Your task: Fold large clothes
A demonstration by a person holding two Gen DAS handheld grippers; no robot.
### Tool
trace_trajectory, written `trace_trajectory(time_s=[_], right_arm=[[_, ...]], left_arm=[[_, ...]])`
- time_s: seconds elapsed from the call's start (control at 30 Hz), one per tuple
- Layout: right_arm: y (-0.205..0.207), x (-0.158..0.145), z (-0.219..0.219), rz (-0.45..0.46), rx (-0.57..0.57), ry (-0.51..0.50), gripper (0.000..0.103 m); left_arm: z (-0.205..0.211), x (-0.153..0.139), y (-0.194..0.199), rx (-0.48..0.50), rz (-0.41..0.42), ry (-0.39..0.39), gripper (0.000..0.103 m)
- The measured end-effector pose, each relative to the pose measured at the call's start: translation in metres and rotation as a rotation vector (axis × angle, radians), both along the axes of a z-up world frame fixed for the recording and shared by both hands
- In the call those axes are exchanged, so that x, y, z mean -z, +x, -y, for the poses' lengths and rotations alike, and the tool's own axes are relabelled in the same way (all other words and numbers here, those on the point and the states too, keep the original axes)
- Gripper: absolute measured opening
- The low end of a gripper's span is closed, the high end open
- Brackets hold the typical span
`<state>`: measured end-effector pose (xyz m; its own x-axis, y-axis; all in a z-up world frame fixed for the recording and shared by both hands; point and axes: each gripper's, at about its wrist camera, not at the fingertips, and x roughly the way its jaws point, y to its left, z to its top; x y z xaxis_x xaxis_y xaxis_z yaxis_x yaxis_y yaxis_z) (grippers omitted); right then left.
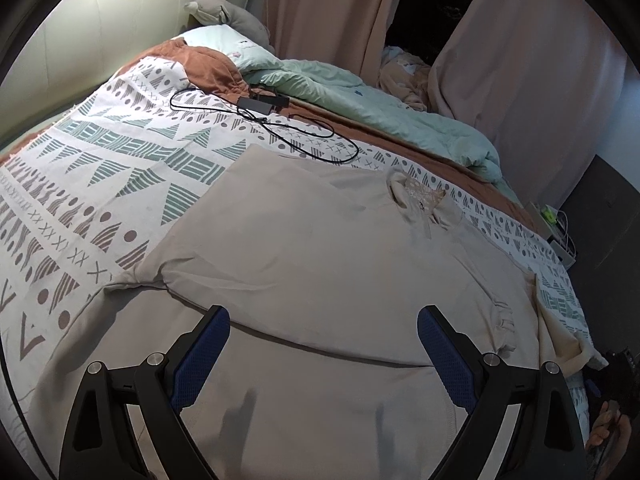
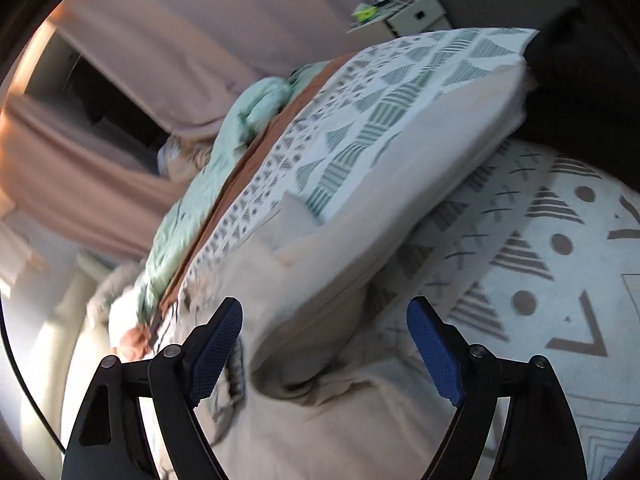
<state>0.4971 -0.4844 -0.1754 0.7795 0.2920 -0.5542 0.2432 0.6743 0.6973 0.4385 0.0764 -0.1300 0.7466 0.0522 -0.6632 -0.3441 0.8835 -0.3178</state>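
Observation:
A large beige garment (image 1: 320,264) lies spread flat on the patterned blanket (image 1: 120,152) of a bed, its collar (image 1: 420,196) at the far right. A fold line crosses it just beyond my left gripper (image 1: 323,344), which hovers open over the near part with nothing between its blue pads (image 1: 204,356). In the blurred, rolled right wrist view, my right gripper (image 2: 325,332) stands open above bunched beige garment cloth (image 2: 304,420) at the bed's edge. No cloth sits between its pads (image 2: 436,356).
A black charger (image 1: 264,102) with looped cable lies on the blanket beyond the garment. A mint duvet (image 1: 380,108) and pillows fill the far side. Pink curtains (image 1: 520,60) hang behind. A box with cables (image 1: 556,232) stands right of the bed. A person's hand (image 1: 608,432) shows bottom right.

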Motion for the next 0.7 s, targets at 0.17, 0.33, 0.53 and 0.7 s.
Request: trace_trajectory(time_s=[0.17, 0.33, 0.53, 0.7], right_arm=[[0.007, 0.012, 0.032, 0.026, 0.079, 0.074, 0.085], [0.012, 0.018, 0.058, 0.059, 0.167, 0.095, 0.085], [0.014, 0.035, 0.081, 0.085, 0.214, 0.128, 0.008], [0.008, 0.009, 0.073, 0.169, 0.178, 0.084, 0.005]], left_arm=[[0.000, 0.003, 0.002, -0.008, -0.007, 0.017, 0.095], [-0.002, 0.008, 0.004, -0.014, -0.022, 0.021, 0.095], [-0.001, 0.008, 0.005, -0.008, -0.022, 0.023, 0.095], [-0.003, 0.004, 0.001, -0.008, -0.005, 0.007, 0.095]])
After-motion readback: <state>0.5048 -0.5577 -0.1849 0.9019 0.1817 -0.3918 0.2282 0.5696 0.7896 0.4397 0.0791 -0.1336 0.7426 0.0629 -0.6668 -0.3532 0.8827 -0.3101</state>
